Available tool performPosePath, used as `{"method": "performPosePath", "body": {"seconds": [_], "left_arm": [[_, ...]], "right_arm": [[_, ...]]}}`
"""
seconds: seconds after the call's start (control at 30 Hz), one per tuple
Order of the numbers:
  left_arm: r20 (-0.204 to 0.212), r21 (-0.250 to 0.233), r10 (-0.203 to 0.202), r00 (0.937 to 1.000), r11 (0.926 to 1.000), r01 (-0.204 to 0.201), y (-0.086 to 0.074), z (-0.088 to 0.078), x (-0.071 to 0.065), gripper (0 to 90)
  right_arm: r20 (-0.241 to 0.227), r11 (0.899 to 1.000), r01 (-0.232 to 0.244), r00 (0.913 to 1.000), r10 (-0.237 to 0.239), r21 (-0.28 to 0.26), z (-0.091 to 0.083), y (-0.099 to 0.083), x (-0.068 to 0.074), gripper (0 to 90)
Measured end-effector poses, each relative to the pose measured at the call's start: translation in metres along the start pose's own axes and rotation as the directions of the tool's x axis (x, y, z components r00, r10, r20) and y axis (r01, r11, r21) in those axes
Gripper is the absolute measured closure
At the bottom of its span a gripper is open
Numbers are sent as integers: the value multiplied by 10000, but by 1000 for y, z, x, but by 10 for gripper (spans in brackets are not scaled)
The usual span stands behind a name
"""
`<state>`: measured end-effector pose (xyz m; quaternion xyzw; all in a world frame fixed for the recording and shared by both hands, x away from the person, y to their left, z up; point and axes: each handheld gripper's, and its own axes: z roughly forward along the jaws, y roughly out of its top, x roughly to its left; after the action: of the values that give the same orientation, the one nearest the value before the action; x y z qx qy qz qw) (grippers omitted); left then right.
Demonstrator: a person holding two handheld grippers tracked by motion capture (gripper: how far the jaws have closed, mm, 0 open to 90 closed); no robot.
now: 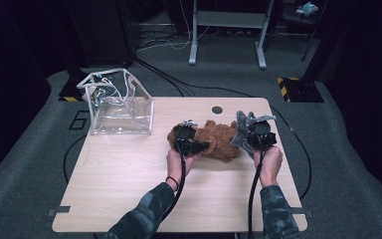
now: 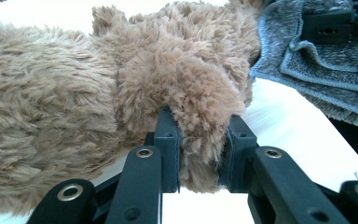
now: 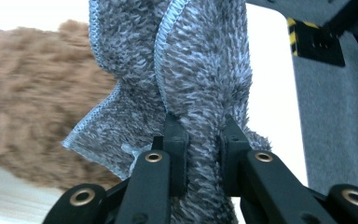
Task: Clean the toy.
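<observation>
While we pinch a limb of the brown plush toy (image 2: 121, 107) with our left gripper (image 2: 200, 154), our right gripper (image 3: 200, 154) clamps the grey cloth (image 3: 200, 79) just right of that toy on the table (image 1: 129, 189).

High view dim, dark surroundings; table (image 1: 129, 174) lit from above. Gripper views overexposed on tabletop, brown plush (image 3: 23, 93) blurred.

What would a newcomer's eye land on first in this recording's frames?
Most striking is the brown plush toy lying mid-table, with the left claw clamped on one furry limb of it. Just right of it, the right claw pinches a bunched grey towel, lifted beside the toy. At the table's far left corner stands a clear plastic bag, upright and open-topped.
</observation>
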<state>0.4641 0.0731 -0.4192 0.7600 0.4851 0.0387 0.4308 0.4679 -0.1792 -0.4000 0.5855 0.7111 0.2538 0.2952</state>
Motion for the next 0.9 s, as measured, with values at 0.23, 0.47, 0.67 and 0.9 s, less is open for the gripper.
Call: {"method": "performPosePath", "body": {"seconds": [0.23, 0.47, 0.67, 0.9], "left_arm": [[69, 20, -103, 9999, 9999, 103, 2, 0, 0, 723], [110, 177, -39, 9999, 9998, 37, 3, 2, -1, 723], [132, 245, -21, 9999, 9997, 18, 4, 2, 1, 722], [243, 287, -70, 9997, 9996, 63, 5, 0, 4, 721]], "right_arm": [[-1688, 9982, -333, 9853, 244, -499, -21, -6, 15, 775], [-3348, 9972, 578, 9397, -701, -465, -21, -7, 74, 773], [-3024, 9984, 563, 9515, -568, -103, -3, -5, 76, 774], [-1984, 10000, 77, 9801, -64, 59, -1, -3, 45, 773]]}}
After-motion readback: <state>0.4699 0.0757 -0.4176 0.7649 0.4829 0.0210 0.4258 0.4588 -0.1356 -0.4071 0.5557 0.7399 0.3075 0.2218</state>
